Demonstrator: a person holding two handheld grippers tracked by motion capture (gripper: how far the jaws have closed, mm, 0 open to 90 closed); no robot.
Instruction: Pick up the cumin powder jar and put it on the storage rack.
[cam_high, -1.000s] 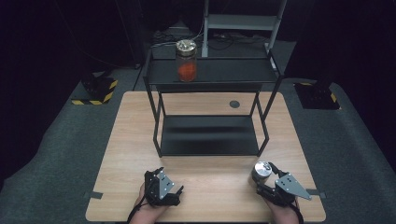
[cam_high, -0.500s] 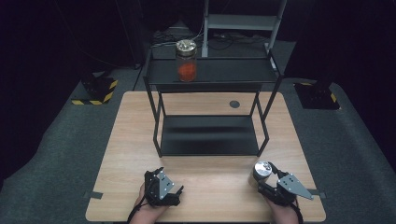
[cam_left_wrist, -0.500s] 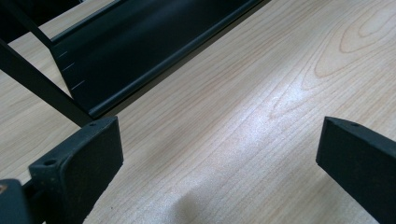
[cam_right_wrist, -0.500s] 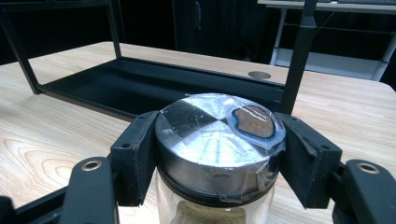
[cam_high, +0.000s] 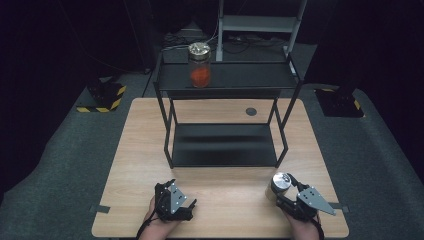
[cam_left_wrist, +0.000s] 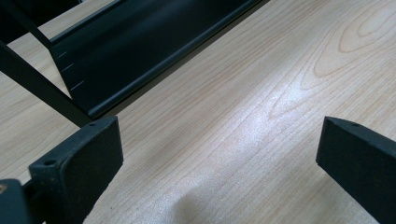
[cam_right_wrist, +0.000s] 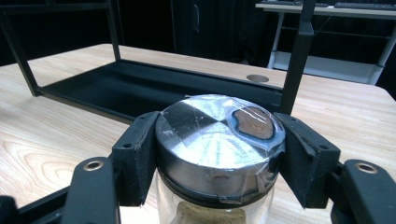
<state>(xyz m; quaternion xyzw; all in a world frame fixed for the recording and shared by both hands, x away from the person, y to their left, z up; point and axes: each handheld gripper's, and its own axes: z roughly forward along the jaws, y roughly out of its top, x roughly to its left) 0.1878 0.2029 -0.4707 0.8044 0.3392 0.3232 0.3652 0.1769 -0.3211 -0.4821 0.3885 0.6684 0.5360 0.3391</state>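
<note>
A glass jar with a silver lid (cam_right_wrist: 219, 144) and brownish contents stands on the wooden table (cam_high: 135, 150) at the front right; it shows in the high view as the jar (cam_high: 280, 184). My right gripper (cam_high: 286, 192) is shut on the jar just under its lid (cam_right_wrist: 219, 140), one jaw on each side. My left gripper (cam_high: 172, 197) rests at the front left, open, with bare wood between its jaws (cam_left_wrist: 219, 154). A second jar (cam_high: 199, 65) holding something orange-red stands on the top shelf of the black rack (cam_high: 225, 80).
The black metal rack has a low bottom shelf (cam_high: 222, 145) in the table's middle, its front lip (cam_left_wrist: 154, 70) close ahead of my left gripper. A round cable hole (cam_high: 251, 111) sits behind the rack. Dark floor surrounds the table.
</note>
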